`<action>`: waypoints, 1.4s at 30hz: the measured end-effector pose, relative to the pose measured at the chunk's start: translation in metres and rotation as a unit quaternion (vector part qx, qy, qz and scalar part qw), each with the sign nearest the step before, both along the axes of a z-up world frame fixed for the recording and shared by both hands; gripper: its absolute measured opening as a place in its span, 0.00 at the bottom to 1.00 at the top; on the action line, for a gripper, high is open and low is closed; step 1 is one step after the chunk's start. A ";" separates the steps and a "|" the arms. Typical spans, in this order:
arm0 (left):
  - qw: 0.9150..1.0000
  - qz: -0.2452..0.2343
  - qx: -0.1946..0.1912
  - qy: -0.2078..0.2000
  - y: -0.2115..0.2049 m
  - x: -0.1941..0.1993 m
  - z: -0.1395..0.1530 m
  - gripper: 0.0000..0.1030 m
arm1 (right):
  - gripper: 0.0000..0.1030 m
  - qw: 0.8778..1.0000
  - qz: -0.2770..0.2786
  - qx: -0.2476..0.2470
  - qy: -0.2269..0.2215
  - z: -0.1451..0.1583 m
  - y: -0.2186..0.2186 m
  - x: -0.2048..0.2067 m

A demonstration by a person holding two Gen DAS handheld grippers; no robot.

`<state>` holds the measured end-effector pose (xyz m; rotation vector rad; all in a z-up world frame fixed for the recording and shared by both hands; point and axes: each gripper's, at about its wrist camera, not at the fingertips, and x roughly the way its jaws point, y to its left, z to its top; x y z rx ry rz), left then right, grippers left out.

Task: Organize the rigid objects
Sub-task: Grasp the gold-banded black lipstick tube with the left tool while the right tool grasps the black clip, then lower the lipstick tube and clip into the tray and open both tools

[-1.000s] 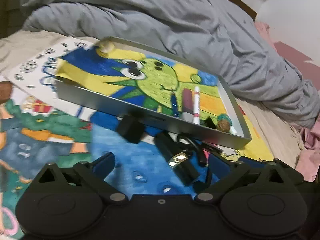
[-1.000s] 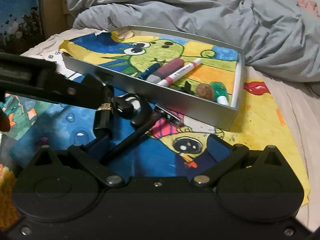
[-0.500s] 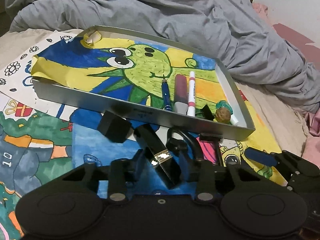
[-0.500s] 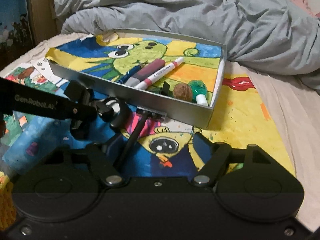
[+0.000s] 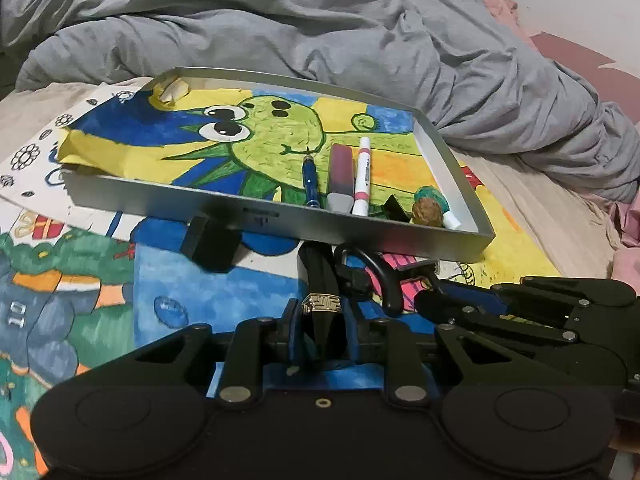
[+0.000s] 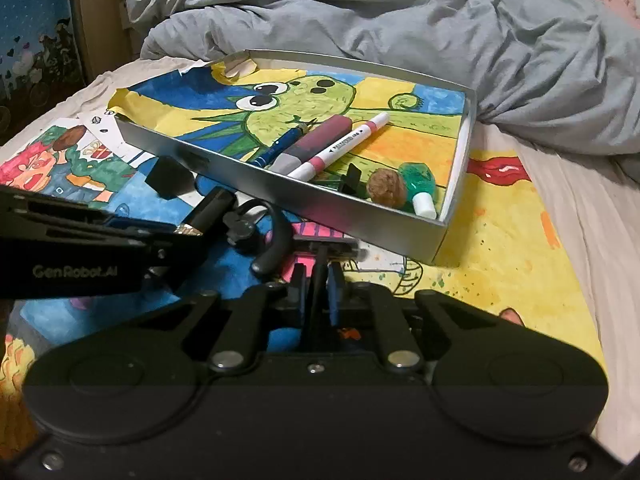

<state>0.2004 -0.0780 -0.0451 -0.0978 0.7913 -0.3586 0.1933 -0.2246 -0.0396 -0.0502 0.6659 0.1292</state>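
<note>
A grey metal tray (image 5: 280,220) (image 6: 328,208) lined with a frog drawing holds a blue pen (image 5: 310,180), a maroon marker (image 5: 340,176), a white-pink marker (image 5: 362,176), a walnut (image 5: 428,213) (image 6: 386,188) and a green bottle (image 6: 420,184). My left gripper (image 5: 320,320) is shut on a black pen with a gold band (image 5: 320,292), which lies on the drawings in front of the tray. My right gripper (image 6: 316,284) is shut on a thin black stick (image 6: 318,280). A black hook-shaped clip (image 5: 380,272) (image 6: 276,240) lies between the two.
A black cube (image 5: 210,242) (image 6: 168,178) lies by the tray's front wall. Coloured drawings (image 5: 80,280) cover the bed. A rumpled grey duvet (image 5: 320,32) is piled behind the tray. A pink cloth (image 5: 628,216) lies at the right.
Both grippers have gone from open to shut: the left closed on the black pen and the right on the thin black stick. Both moved in closer to the objects.
</note>
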 end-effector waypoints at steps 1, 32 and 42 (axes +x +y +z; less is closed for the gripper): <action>1.000 0.003 -0.001 0.001 0.001 -0.002 0.000 0.23 | 0.03 1.000 -0.002 0.009 0.001 0.001 -0.003 0.000; 0.990 0.067 -0.061 -0.109 -0.009 0.031 0.068 0.22 | 0.03 0.976 -0.052 0.151 -0.151 0.062 -0.073 -0.001; 0.987 0.083 -0.082 -0.111 -0.017 0.092 0.038 0.22 | 0.03 0.974 -0.057 0.167 -0.142 0.037 -0.079 0.069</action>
